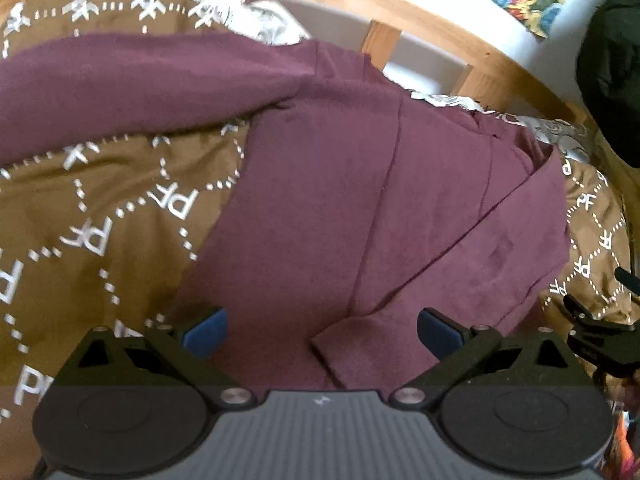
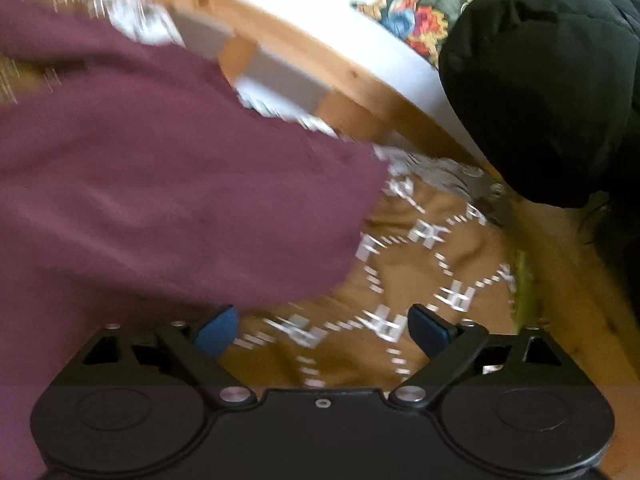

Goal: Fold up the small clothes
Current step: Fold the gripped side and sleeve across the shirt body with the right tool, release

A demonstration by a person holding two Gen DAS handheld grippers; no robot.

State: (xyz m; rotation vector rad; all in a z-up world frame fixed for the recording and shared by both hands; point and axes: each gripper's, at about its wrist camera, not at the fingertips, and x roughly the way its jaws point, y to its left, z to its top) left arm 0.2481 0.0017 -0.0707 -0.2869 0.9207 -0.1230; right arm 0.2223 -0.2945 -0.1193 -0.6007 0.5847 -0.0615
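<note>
One maroon garment (image 1: 340, 208) on bed's brown bedspread (image 1: 100, 220), near wooden headboard (image 1: 440, 36). Left claw (image 1: 322, 332) wide, empty; right claw (image 2: 320, 332) wide, empty.

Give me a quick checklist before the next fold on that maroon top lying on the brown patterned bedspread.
1. Left gripper open: ok, blue pads apart, nothing pinched.
2. Right gripper open: ok, only bedspread shows between the pads.
3. Maroon knit top lying on the brown patterned bedspread: ok.
4. Sleeves folded in: not ok, one long sleeve lies stretched across to the left side.
5. Top clear of the wooden bed rail: ok.
6. Lower hem lying flat: cannot tell, the left gripper hides it.
</note>
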